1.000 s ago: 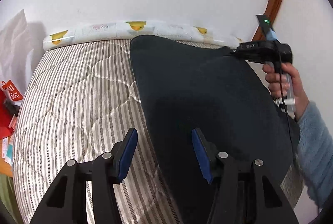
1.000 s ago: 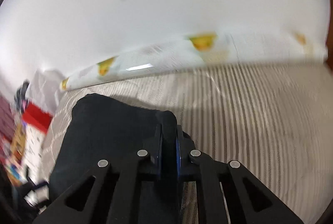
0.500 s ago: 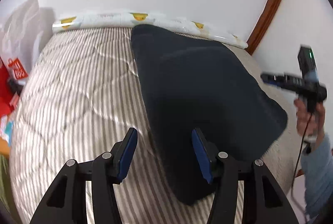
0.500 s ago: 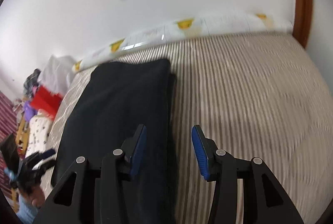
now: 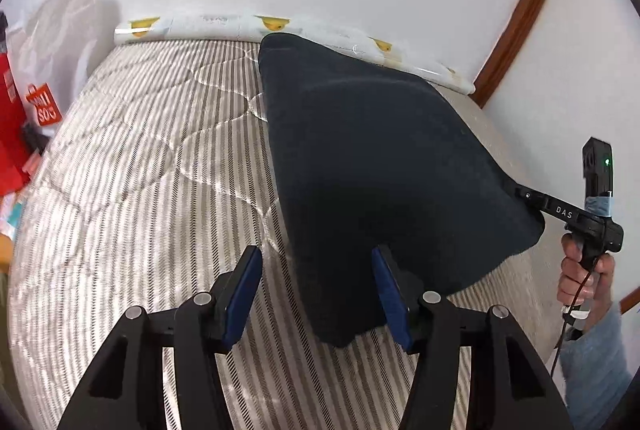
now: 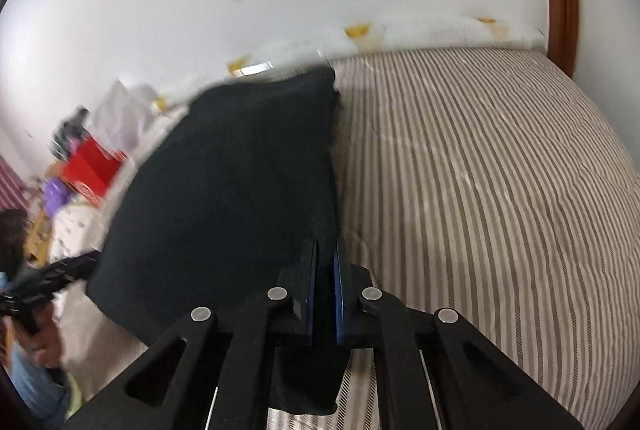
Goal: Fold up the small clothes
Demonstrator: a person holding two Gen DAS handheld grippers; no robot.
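The dark navy garment (image 5: 372, 158) lay on the striped quilted mattress (image 5: 140, 170), apparently doubled over once already: the right wrist view showed two layers stacked along its near edge (image 6: 334, 158), and its outline was a tidy, smooth-sided panel reaching from near the wall toward the person. That suggested the fold was partly done, with at least one more fold across its length left before it made a compact bundle; exactly what kind of clothing it was could not be told. The right gripper (image 6: 324, 294) had its blue pads pressed together on the near corner of the cloth, a flap of which hung below the fingers, and the left wrist view showed that same gripper (image 5: 520, 192) meeting the garment's right corner. The left gripper (image 5: 316, 294) stood with its jaws wide apart, empty, poised over the other near corner, the tip of the fabric lying between its pads (image 5: 244, 290) without being pinched. Judging from this, the left side still needed to take its corner before both could carry the near edge toward the far edge. As for containers, a white bag (image 5: 60, 30) and a red bag (image 5: 16, 102) stood beside the mattress; their contents were not visible. A printed bolster (image 5: 240, 26) ran along the wall.
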